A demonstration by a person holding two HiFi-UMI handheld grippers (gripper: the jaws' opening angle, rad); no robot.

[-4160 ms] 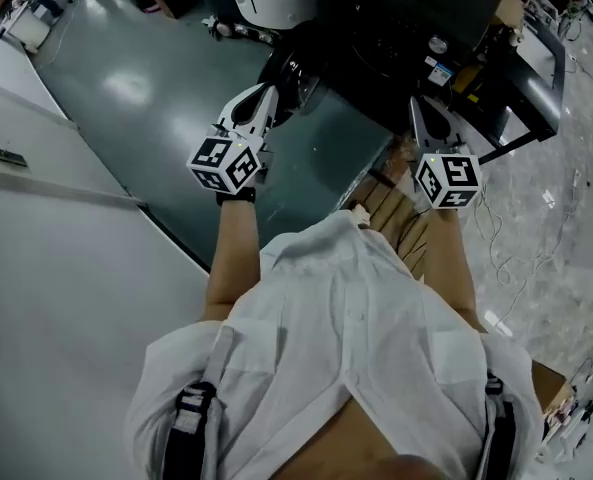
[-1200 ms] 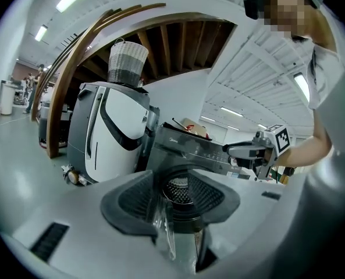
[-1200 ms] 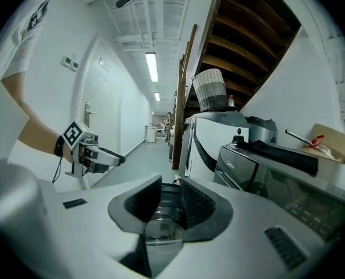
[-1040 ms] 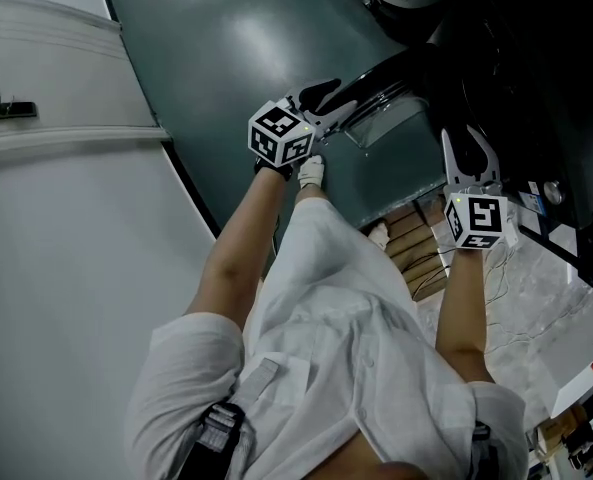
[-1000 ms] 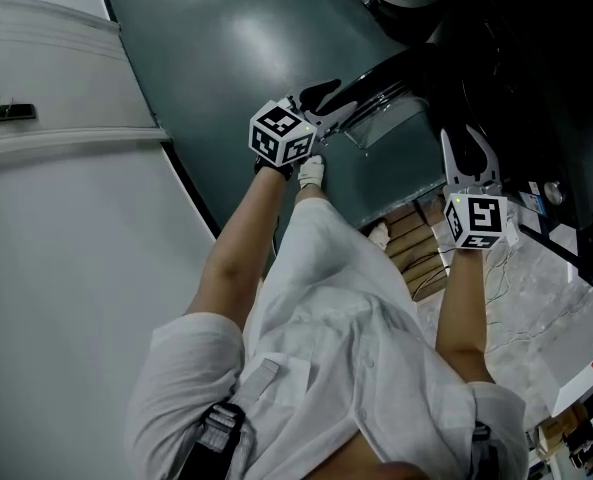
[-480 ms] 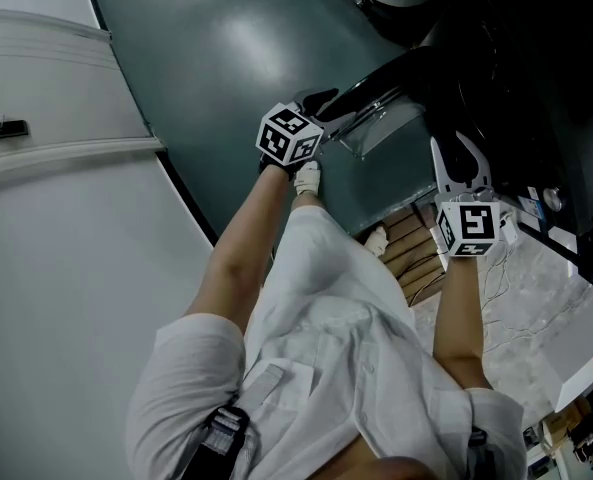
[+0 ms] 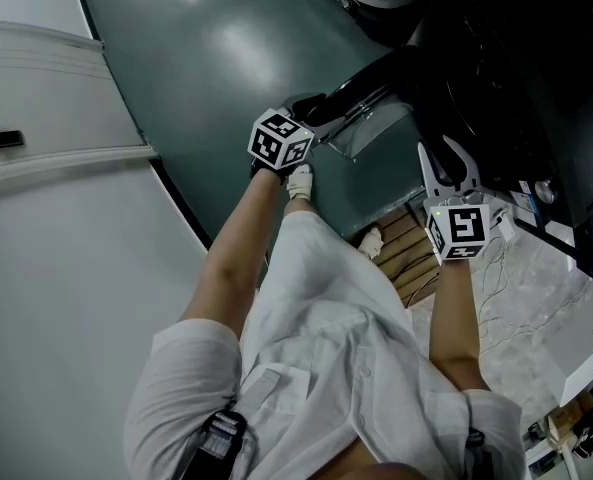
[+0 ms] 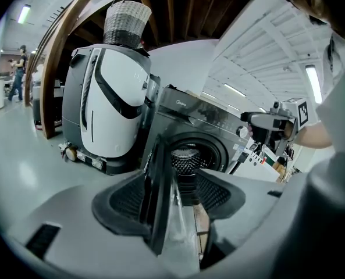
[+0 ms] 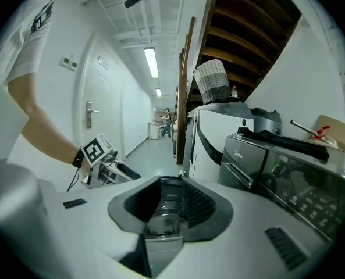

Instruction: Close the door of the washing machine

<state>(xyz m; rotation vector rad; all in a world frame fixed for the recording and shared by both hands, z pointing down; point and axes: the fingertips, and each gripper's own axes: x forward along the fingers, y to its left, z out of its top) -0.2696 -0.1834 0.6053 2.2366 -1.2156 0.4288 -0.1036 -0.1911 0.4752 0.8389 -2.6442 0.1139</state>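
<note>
- The washing machine [image 8: 216, 127] has its door [image 8: 155, 173] still swung out wide. From where the left tool [image 8: 169, 193] sits, you look at the door edge-on, with the dark drum mouth [image 8: 187, 154] plainly uncovered behind it.
- The left tool's jaws have just been opening and now stand very wide. The door's dark rim runs between them, closer to the left-hand jaw, but neither pad looks pressed on it, so I'd call it a loose straddle rather than a grip.
- The right tool [image 9: 167, 205] hovers off to the side of the machine's front, well apart from the door. Its jaws are parted with nothing in them; only the floor shows through the gap.
- By my reckoning the closing itself has not begun: the door hangs far out from the front panel, over the grey-green floor [image 7: 206, 58].
- What is left is the whole swing: press the rim round toward the drum mouth until it seats and latches.
</note>
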